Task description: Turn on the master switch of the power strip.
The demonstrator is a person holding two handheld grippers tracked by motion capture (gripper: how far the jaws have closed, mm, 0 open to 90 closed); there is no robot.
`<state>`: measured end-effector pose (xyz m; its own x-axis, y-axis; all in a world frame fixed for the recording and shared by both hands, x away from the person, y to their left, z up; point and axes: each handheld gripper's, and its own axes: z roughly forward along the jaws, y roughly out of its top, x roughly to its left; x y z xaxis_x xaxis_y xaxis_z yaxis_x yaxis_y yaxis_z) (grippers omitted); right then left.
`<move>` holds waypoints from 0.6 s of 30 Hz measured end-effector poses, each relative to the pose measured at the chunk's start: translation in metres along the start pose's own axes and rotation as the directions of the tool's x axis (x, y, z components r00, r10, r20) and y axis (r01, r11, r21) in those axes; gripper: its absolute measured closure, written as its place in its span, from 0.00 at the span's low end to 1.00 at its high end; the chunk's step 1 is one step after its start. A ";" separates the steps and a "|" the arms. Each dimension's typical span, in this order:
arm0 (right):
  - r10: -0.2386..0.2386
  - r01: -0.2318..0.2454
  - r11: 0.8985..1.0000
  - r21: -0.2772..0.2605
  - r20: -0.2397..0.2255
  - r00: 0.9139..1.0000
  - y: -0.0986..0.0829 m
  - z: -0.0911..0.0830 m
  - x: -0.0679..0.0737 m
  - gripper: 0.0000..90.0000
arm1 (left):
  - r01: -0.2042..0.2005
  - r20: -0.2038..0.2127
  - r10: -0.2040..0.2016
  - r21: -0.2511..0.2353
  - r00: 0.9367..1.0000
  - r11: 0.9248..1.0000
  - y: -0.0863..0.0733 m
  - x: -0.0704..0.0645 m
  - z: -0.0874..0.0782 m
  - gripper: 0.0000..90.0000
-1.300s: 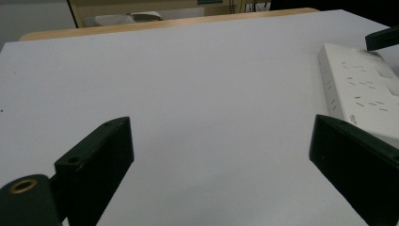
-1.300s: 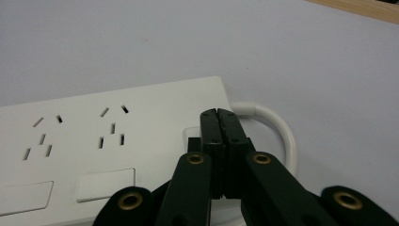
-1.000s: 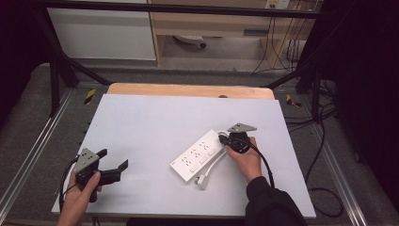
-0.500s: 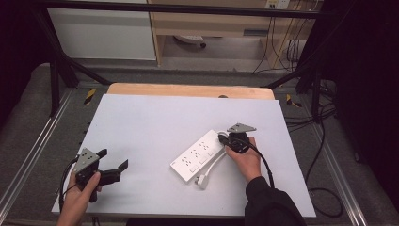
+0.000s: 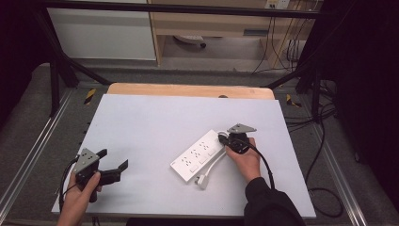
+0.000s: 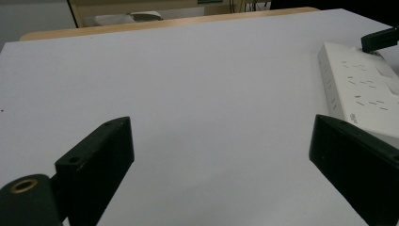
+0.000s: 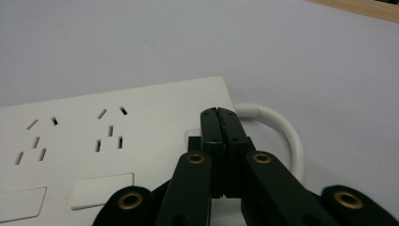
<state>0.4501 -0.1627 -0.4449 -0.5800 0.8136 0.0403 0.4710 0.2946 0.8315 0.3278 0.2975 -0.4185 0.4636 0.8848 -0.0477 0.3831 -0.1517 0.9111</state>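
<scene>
Bench [image 5: 155, 117]: white top, wooden strip along the far edge.

White power strip [image 5: 197, 156]: lies diagonally right of centre on the bench, sockets facing up; its white cord [image 5: 212, 165] loops from the far end back along its side to a plug [image 5: 202, 181] near the front.

Right hand-held gripper [image 5: 223, 140]: clenched, jaws pressed together with nothing between them, tips resting on the strip's far end by the cord outlet.

Left hand-held gripper [image 5: 113, 165]: released, jaws spread wide, over bare bench at the front left, well apart from the strip.
</scene>
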 end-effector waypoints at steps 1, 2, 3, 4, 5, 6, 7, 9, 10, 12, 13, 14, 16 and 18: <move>0.001 -0.001 1.000 0.000 0.000 1.000 0.000 0.000 0.000 1.00 | 0.000 0.000 0.000 0.000 1.000 1.000 0.000 0.000 0.000 0.08; 0.003 -0.003 1.000 0.000 0.000 1.000 0.000 0.000 0.000 1.00 | 0.000 -0.001 0.000 0.000 1.000 1.000 0.000 0.000 0.000 0.08; 0.003 -0.003 1.000 0.001 0.000 1.000 0.000 0.000 0.000 1.00 | 0.000 -0.001 0.000 0.000 1.000 1.000 0.000 0.000 0.000 0.08; 0.002 -0.002 1.000 -0.001 -0.002 1.000 0.000 0.000 0.000 1.00 | 0.000 -0.001 0.000 0.000 1.000 1.000 0.000 0.000 0.000 0.08; 0.002 -0.002 1.000 -0.001 -0.002 1.000 0.000 0.000 0.000 1.00 | -0.001 -0.001 0.001 0.000 1.000 1.000 0.000 0.000 0.000 0.08; 0.001 -0.001 1.000 0.000 -0.001 1.000 0.000 0.000 0.000 1.00 | 0.000 -0.001 0.000 0.000 1.000 1.000 0.000 0.000 0.000 0.08; 0.003 -0.003 1.000 0.000 0.001 1.000 0.000 0.000 0.000 1.00 | 0.000 -0.001 0.000 0.000 1.000 1.000 0.000 0.000 0.000 0.08; 0.001 -0.001 1.000 -0.002 0.001 1.000 -0.001 0.000 0.000 1.00 | -0.001 -0.001 0.001 0.000 1.000 1.000 0.000 0.000 0.000 0.08; 0.001 -0.001 1.000 -0.002 0.001 1.000 -0.001 0.000 0.000 1.00 | -0.001 -0.001 0.001 0.000 1.000 1.000 0.000 0.000 0.000 0.08; 0.001 -0.001 1.000 -0.003 0.002 1.000 -0.001 0.000 0.000 1.00 | 0.000 -0.002 0.000 0.001 1.000 1.000 0.000 0.000 0.000 0.08; 0.001 -0.001 1.000 -0.003 0.002 1.000 -0.001 0.000 0.000 1.00 | -0.001 -0.001 0.001 0.001 1.000 1.000 0.000 0.000 0.000 0.08; 0.000 0.000 1.000 -0.003 0.002 1.000 -0.001 0.000 0.000 1.00 | -0.001 -0.001 0.001 0.001 1.000 1.000 0.000 0.000 0.000 0.08; 0.001 -0.001 1.000 -0.003 0.002 1.000 -0.001 0.000 0.001 1.00 | 0.000 -0.001 0.000 0.001 1.000 1.000 0.000 0.000 0.000 0.08; 0.001 -0.001 1.000 -0.003 0.002 1.000 -0.001 0.000 0.001 1.00 | -0.001 -0.001 0.001 0.001 1.000 1.000 0.000 0.000 0.000 0.08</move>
<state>0.4497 -0.1623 -0.4457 -0.5782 0.8149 0.0401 0.4694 0.2920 0.8333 0.3277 0.2975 -0.4186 0.4631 0.8851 -0.0462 0.3835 -0.1531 0.9108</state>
